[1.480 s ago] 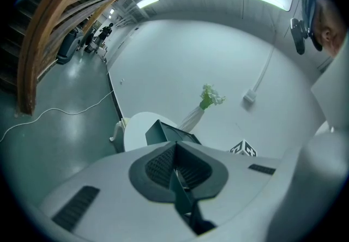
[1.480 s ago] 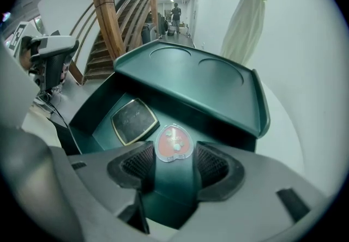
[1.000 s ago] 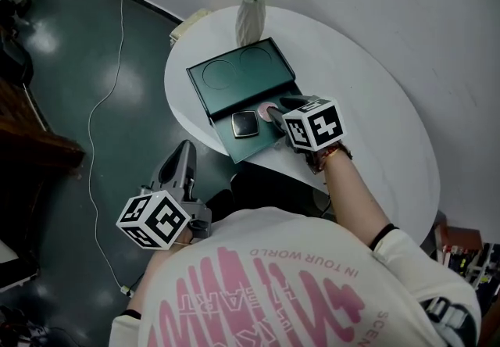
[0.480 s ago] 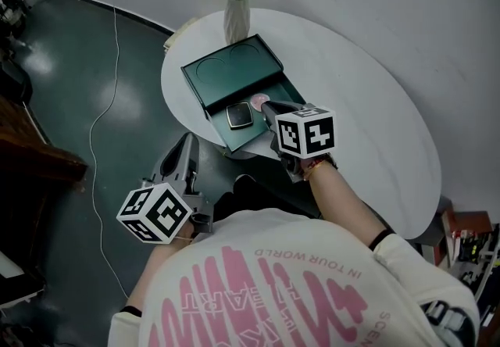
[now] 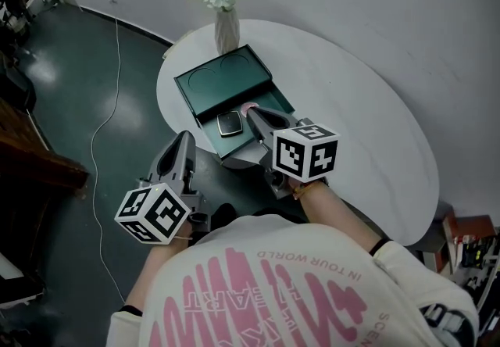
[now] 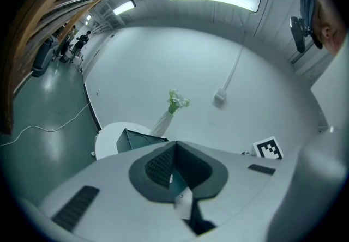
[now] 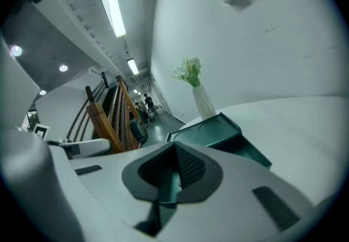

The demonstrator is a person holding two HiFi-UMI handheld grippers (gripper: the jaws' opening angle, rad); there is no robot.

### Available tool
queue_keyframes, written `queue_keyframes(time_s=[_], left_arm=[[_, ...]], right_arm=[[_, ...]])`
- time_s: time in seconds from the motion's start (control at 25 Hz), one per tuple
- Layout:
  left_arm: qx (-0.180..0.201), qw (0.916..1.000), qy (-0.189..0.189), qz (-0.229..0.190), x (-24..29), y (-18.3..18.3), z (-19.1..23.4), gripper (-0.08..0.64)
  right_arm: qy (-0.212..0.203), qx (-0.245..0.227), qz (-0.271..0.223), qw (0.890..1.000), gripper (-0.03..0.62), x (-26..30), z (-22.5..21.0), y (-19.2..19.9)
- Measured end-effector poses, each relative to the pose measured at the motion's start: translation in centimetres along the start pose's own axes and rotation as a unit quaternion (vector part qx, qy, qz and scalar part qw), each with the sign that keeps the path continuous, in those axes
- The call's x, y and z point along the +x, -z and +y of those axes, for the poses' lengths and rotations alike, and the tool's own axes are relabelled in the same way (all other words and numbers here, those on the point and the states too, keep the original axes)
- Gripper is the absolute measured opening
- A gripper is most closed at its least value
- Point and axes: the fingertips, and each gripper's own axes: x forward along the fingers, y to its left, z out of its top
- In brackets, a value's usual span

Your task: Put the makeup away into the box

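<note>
Makeup: a dark square compact and a pink round piece lie side by side in the tray of the open green box, at the vase end of the white oval table.
Right gripper: jaws pressed together on nothing, poised over the tray, its tip just by the pink piece.
Left gripper: jaws likewise together and empty, held off the table's edge, over the dark floor.
Step in hand: by the look of it both pieces are stowed, and the lid, lying back flat, wants shutting.
Doing it well: clear the right gripper from the tray first. Take the lid by its far edge and swing it over slowly so the pieces do not jump. Mind the vase, which stands just behind the lid.
Count: one box; two makeup pieces; one vase of pale flowers; one table; two grippers; one cable on the floor.
</note>
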Motion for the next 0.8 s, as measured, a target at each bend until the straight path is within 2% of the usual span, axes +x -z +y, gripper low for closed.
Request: queue_keyframes(time_s=[0.16, 0.24, 0.44, 0.8], left_arm=[[0.011, 0.999, -0.028, -0.034, 0.1, -0.1, -1.4, 0.003], [0.011, 0.9979, -0.041, -0.048, 0.0, 0.2, -2.2, 0.003], [0.001, 0.9973, -0.054, -0.049, 0.0, 2.8, -5.0, 0.003], [-0.021, 0.9951, -0.089, -0.037, -2.0, 6.8, -6.8, 0.003]], right_arm=[[-0.035, 0.01, -0.064, 0.997, -0.002, -2.4, -0.1, -2.4], [-0.046, 0.005, -0.074, 0.996, -0.002, -3.6, -0.4, -2.8], [-0.058, -0.022, -0.057, 0.996, -0.002, -6.4, -1.7, -1.8], [-0.054, -0.005, -0.004, 0.999, -0.002, -8.9, -4.9, 1.5]])
